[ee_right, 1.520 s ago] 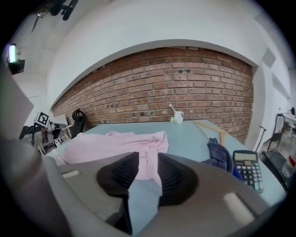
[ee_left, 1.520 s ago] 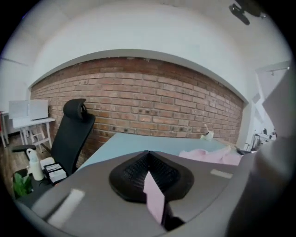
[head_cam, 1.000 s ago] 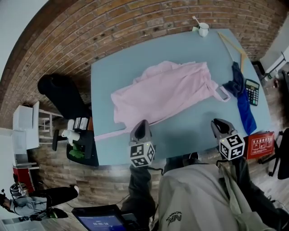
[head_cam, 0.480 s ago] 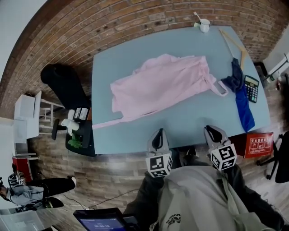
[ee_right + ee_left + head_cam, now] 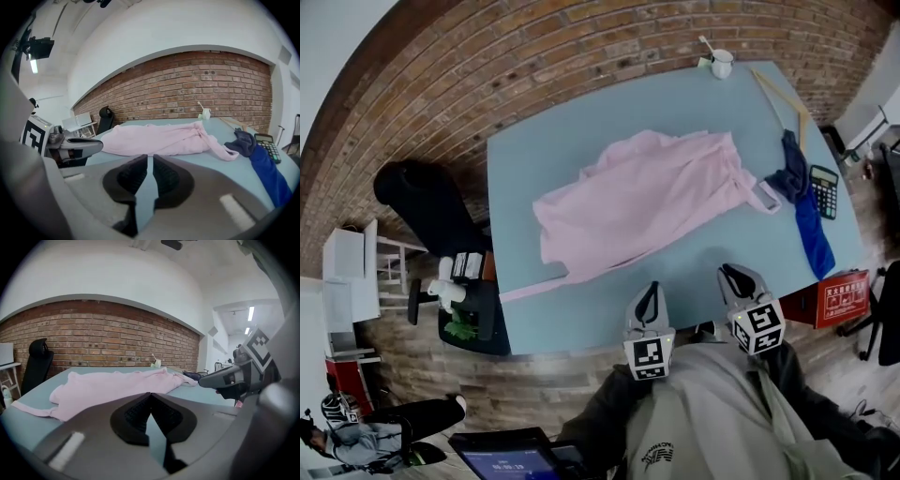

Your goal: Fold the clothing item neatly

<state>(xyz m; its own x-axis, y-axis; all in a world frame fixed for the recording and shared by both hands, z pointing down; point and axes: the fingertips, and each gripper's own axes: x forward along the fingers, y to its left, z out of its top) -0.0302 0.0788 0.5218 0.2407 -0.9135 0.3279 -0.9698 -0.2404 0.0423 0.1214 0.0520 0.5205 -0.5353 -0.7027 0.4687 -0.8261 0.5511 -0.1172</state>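
A pink garment [image 5: 647, 192] lies crumpled and spread across the middle of the blue-grey table [image 5: 534, 309], with a sleeve trailing off toward the front left edge. Both grippers hover at the table's near edge, short of the cloth and apart from it. My left gripper [image 5: 650, 291] has its jaws shut with nothing between them; its own view shows the tips [image 5: 150, 394] meeting, with the garment [image 5: 112, 385] beyond. My right gripper [image 5: 733, 274] stands open by a narrow gap [image 5: 150, 157] that holds nothing, and the garment [image 5: 159, 138] stretches ahead of it.
A dark blue cloth [image 5: 806, 211] and a calculator [image 5: 823, 190] lie on the table's right side. A white cup [image 5: 723, 62] and a wooden stick [image 5: 783, 92] are at the far right corner. A black chair [image 5: 422, 202] stands left of the table, a red box [image 5: 839, 300] on the right.
My left gripper has slid to the right along the table's near edge and now sits close beside the right gripper. The right gripper has shifted a little left. The garment has not moved.
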